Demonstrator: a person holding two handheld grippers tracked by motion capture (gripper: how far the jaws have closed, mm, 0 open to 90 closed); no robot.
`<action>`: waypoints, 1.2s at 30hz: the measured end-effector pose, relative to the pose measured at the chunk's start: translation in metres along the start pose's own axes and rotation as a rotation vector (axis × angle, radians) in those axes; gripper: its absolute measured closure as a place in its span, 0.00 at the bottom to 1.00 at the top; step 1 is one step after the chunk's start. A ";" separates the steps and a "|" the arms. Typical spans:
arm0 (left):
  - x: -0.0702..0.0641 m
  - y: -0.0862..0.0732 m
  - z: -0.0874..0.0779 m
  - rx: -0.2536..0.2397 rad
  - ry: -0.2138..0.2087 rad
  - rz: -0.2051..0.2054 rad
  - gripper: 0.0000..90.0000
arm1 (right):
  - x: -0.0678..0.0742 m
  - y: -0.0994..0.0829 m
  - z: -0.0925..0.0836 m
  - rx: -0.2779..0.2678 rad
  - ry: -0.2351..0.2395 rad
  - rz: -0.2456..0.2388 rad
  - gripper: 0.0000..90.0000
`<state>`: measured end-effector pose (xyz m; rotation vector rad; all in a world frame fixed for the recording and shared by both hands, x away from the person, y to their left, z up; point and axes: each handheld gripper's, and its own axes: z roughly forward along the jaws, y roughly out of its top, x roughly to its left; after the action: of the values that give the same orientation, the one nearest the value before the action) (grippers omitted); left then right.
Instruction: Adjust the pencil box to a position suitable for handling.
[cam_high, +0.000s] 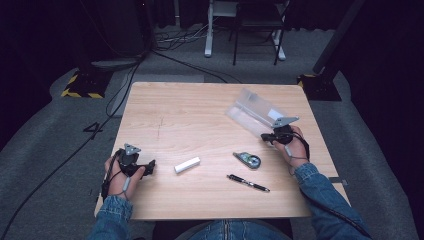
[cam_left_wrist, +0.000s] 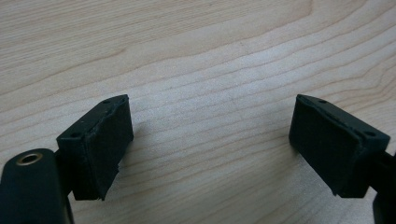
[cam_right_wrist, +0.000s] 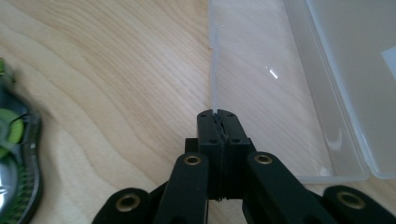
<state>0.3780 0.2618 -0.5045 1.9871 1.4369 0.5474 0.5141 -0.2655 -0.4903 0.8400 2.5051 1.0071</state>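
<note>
- The right gripper (cam_high: 275, 136) sits near the right edge of the table (cam_high: 200, 105), held in the person's right hand (cam_high: 295, 150).
- In the right gripper view its jaws are pressed together on the thin front wall of a clear plastic box (cam_right_wrist: 280, 93); the wall's edge runs straight up from between the pads.
- The clear plastic box (cam_high: 252, 112) lies toward the far right corner of the table, open, with its lid (cam_right_wrist: 355, 70) folded out beside the tray.
- A pale label seems to sit on the lid, though it is cut off at the picture's edge and hard to read.
- The left gripper (cam_high: 145, 170) rests near the left end of the near edge, held in the left hand (cam_high: 120, 180).
- In the left gripper view its jaws stand wide apart over bare wood, with nothing between the pads (cam_left_wrist: 107, 144).
- A correction tape dispenser (cam_high: 247, 159) lies on the table between the box and the near edge, just left of the right hand; its green and grey body (cam_right_wrist: 16, 154) shows at the left of the right gripper view.
- A black pen (cam_high: 248, 183) lies close to the near edge, just in front of the dispenser.
- A small white block (cam_high: 187, 164), possibly an eraser, lies between the left gripper and the dispenser, apart from both.
</note>
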 end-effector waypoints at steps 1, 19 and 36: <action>0.000 0.000 0.000 0.000 0.000 0.000 0.15 | 0.002 0.000 0.000 0.002 0.008 -0.004 1.00; -0.001 0.002 0.002 -0.001 -0.001 0.003 0.15 | 0.041 0.001 -0.007 0.021 0.159 -0.130 1.00; -0.004 0.006 0.006 0.002 -0.011 0.010 0.15 | 0.077 -0.002 -0.017 0.032 0.283 -0.241 1.00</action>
<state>0.3843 0.2552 -0.5044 1.9968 1.4220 0.5384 0.4454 -0.2275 -0.4854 0.4119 2.7795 1.0672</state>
